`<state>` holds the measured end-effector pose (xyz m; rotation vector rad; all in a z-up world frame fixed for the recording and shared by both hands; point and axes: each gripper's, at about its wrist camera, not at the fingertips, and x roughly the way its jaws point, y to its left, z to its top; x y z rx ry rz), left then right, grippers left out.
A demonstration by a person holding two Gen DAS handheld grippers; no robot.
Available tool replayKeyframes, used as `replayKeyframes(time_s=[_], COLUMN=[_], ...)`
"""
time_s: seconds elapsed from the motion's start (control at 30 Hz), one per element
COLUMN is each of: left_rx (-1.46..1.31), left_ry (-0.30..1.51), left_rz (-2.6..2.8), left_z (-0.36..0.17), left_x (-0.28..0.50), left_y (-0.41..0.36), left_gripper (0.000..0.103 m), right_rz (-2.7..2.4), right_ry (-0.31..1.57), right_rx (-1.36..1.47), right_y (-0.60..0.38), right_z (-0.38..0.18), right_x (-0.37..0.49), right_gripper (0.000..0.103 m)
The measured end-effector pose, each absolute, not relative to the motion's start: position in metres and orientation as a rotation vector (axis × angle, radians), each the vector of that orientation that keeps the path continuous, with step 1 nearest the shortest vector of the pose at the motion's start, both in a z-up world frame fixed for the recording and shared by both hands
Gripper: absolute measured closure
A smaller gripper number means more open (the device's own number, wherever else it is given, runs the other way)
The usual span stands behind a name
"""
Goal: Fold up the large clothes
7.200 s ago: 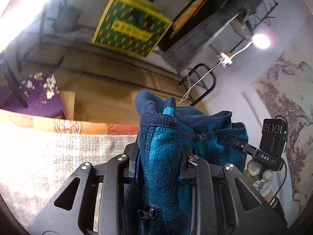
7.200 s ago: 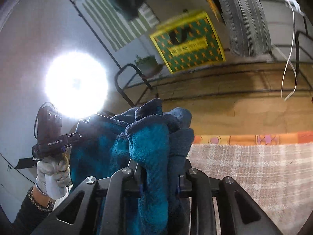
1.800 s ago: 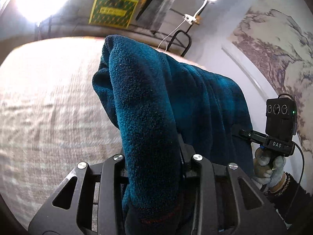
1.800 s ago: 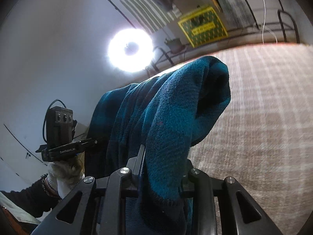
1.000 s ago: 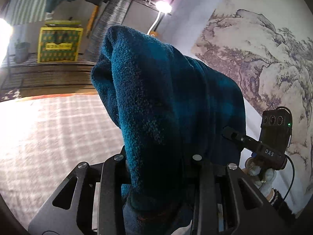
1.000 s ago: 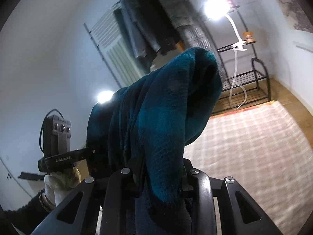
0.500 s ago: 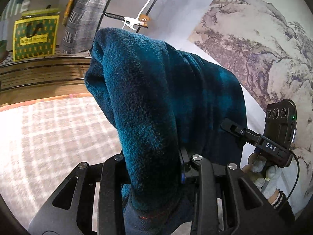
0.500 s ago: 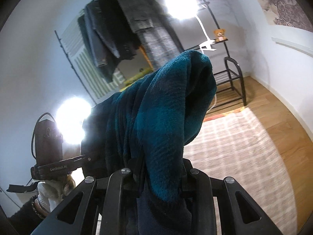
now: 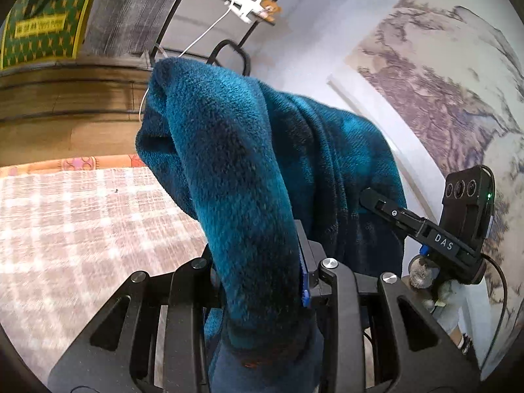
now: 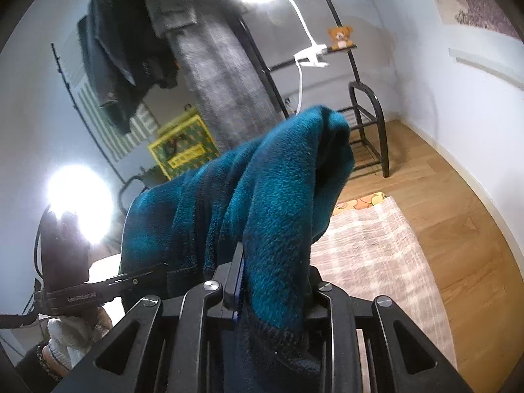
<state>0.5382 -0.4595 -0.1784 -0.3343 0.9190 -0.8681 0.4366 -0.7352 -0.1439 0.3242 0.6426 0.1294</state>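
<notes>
A teal and navy fleece garment is held up in the air between both grippers. My left gripper is shut on one edge of it, and the cloth flops forward over the fingers and hides them. My right gripper is shut on another edge of the same fleece garment, which drapes over it. The garment spans between the two hands. The right gripper also shows in the left wrist view, and the left gripper shows in the right wrist view, each in a gloved hand.
A checked beige rug lies below on a wooden floor. A clothes rack with hanging coats, a yellow-green box, a black metal shelf and bright lamps stand at the back. A landscape mural covers the right wall.
Both grippers have tilted and turned while holding the garment up; the views swing from the rug toward the rack and walls. The fleece stays clamped in both.
</notes>
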Motion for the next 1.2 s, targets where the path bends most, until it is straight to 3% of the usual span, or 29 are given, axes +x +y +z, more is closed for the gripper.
replayKeyframes(time_s=[0.4,0.6,0.77,1.03,1.2], left_rx=[-0.371,-0.371,-0.319,-0.288,-0.259], left_ry=[0.984,1.063,1.048,0.988,0.98], left_rz=[-0.816,-0.736,-0.722,-0.72,-0.791], left_z=[-0.234,-0.275,-0.267,-0.232,-0.219], left_x=[0.581,0.601,0.595,0.558,0.518], left_y=[-0.463,-0.446,-0.448,-0.424,-0.413], left_gripper=[0.073,0.066,0.062,0.062,0.062], right_rz=[0.11,-0.085,-0.149,-0.132,-0.05], right_ry=[0.782,0.926,0.903,0.792,0.84], right_rx=[0.206,0.068,0.079,0.144,0.166], right_y=[-0.752,-0.771,-0.784,-0.793,-0.778], right_z=[-0.194,-0.237,-0.236,-0.192,-0.195], right_x=[0.497,0.514,0.508,0.451,0.403], right_gripper=[0.08,0.07,0.045,0.045,0.043])
